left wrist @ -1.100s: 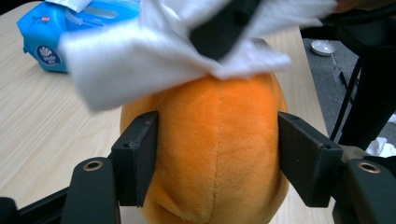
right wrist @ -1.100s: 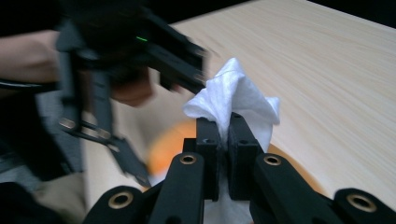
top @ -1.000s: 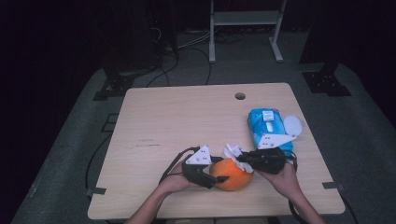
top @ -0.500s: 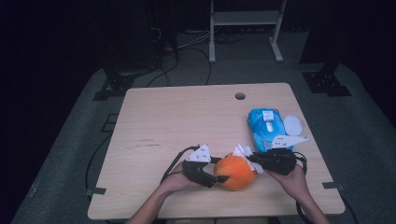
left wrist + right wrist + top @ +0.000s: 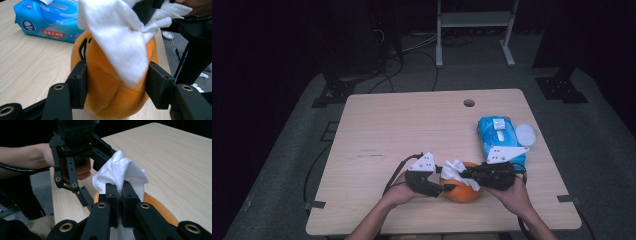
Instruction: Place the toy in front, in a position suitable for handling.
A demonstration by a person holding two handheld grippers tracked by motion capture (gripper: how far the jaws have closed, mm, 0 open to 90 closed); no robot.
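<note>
An orange plush ball (image 5: 462, 192) with a stitched black face rests near the table's front edge. My left gripper (image 5: 447, 189) reaches in from the left, and its jaws have just been closing with the ball between them. In the left gripper view both pads (image 5: 79, 82) press the ball's (image 5: 107, 87) sides. My right gripper (image 5: 467, 174) comes in from the right, shut on a white wipe (image 5: 454, 169). That wipe (image 5: 117, 37) drapes over the top of the ball. In the right gripper view the jaws pinch the wipe (image 5: 120, 170) tight, above the ball (image 5: 160, 207).
A blue pack of wet wipes (image 5: 497, 132) lies behind my right hand, with a round white lid (image 5: 525, 134) at its right. The wooden table (image 5: 412, 125) has a small cable hole (image 5: 469, 103) near its far edge. A metal stand's legs (image 5: 472, 35) rise on the floor beyond.
My right gripper has carried the wipe left, from beside the wipes pack onto the top of the ball. The left gripper's jaws have closed in on the ball's sides.
</note>
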